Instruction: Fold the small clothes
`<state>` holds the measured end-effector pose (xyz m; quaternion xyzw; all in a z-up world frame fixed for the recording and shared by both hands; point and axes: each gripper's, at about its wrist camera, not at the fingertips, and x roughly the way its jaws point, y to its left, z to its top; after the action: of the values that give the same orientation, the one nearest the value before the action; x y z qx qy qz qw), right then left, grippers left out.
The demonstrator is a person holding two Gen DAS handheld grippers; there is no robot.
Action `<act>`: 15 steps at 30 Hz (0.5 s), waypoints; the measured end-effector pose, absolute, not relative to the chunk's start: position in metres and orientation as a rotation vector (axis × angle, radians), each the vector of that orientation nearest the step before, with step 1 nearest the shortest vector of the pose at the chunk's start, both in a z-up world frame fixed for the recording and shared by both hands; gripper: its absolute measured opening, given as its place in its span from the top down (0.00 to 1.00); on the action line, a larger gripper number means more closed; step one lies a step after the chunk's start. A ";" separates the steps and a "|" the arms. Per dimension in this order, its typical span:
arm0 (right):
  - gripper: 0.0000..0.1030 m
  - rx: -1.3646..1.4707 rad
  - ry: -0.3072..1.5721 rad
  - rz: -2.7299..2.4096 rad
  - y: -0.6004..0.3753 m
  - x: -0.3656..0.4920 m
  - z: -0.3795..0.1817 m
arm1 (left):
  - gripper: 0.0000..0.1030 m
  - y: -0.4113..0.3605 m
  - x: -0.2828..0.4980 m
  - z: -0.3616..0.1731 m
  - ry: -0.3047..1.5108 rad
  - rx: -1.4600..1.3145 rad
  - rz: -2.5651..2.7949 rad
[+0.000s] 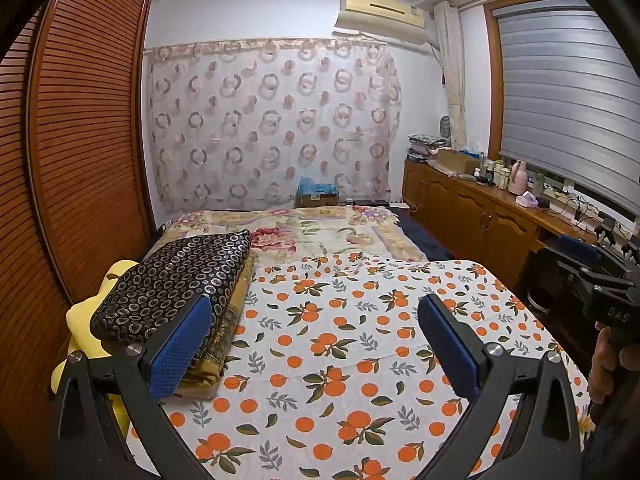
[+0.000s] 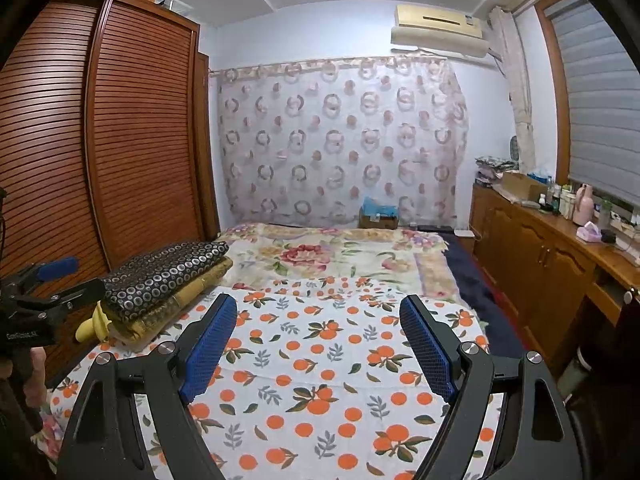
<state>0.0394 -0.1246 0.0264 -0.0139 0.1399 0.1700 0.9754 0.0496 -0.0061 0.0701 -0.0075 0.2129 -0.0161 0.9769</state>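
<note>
My left gripper [image 1: 315, 302] stands open over a white cloth printed with oranges [image 1: 340, 344] spread flat on the bed, with nothing between its blue pads [image 1: 180, 344]. My right gripper [image 2: 318, 300] is also open and empty above the same orange-print cloth [image 2: 320, 360]. Each gripper shows at the edge of the other's view: the right gripper [image 1: 600, 276] at far right, held by a hand, and the left gripper [image 2: 44, 280] at far left. A folded black fabric with silver rings [image 1: 180, 276] lies on a yellow-brown cloth at the bed's left side.
A yellow plush item [image 1: 84, 320] sits under the stack. A floral blanket [image 1: 320, 232] covers the far bed. A louvred wooden wardrobe [image 1: 80, 140] stands on the left, and a wooden cabinet [image 1: 472, 216] with bottles lines the right. A cardboard box [image 1: 318, 196] is at the bed's far end.
</note>
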 end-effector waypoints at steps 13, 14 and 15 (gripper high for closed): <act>0.18 -0.031 0.280 0.354 -0.133 0.039 0.029 | 0.00 -0.006 0.047 0.070 0.427 -0.012 -0.028; 0.18 -0.031 0.279 0.355 -0.134 0.039 0.029 | 0.00 -0.006 0.047 0.071 0.427 -0.010 -0.027; 0.18 -0.030 0.279 0.355 -0.134 0.039 0.029 | 0.00 -0.006 0.047 0.070 0.428 -0.012 -0.029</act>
<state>0.0385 -0.1344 0.0290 -0.0149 0.1383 0.1762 0.9745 0.0470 -0.0055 0.0704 -0.0057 0.2124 -0.0143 0.9771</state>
